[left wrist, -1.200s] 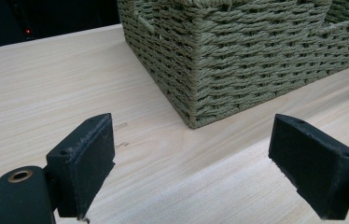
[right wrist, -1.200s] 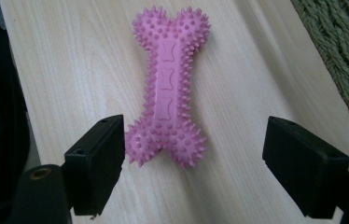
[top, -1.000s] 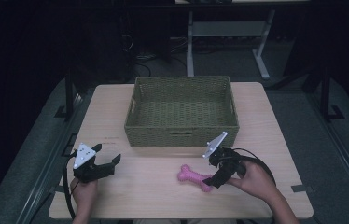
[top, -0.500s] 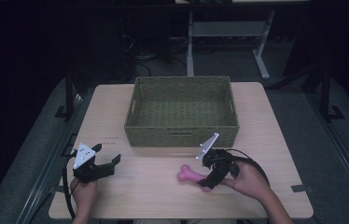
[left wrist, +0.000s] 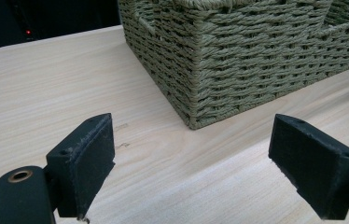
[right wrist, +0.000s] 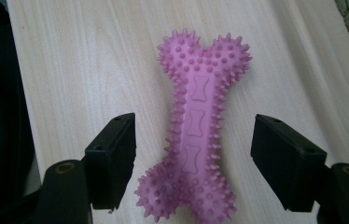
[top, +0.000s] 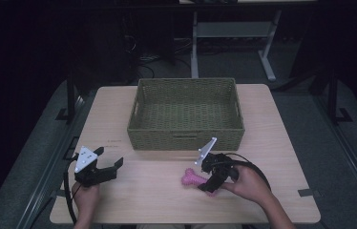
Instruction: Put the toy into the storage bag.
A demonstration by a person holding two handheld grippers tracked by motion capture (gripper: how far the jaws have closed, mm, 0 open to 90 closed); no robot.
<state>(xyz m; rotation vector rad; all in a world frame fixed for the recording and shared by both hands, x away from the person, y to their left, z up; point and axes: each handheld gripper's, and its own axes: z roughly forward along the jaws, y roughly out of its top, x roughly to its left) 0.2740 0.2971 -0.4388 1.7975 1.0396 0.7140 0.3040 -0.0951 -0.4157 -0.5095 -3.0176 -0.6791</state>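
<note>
Light wood surface [top: 281, 143] carrying a green woven basket [top: 186, 112] at centre rear. Right tool [top: 213, 179], tilted downward, jaws spread wide on either side of a pink spiked bone toy [right wrist: 193, 126] lying flat, untouched; the toy's near end is hidden beneath the tool in the high view. Left tool [top: 101, 167], held level near the front-left edge, gaping wide, empty.

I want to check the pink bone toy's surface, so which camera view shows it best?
The right gripper view: the pink bone toy lies close between the open jaws, spikes clear. The high view shows it small, partly behind the right gripper.
</note>
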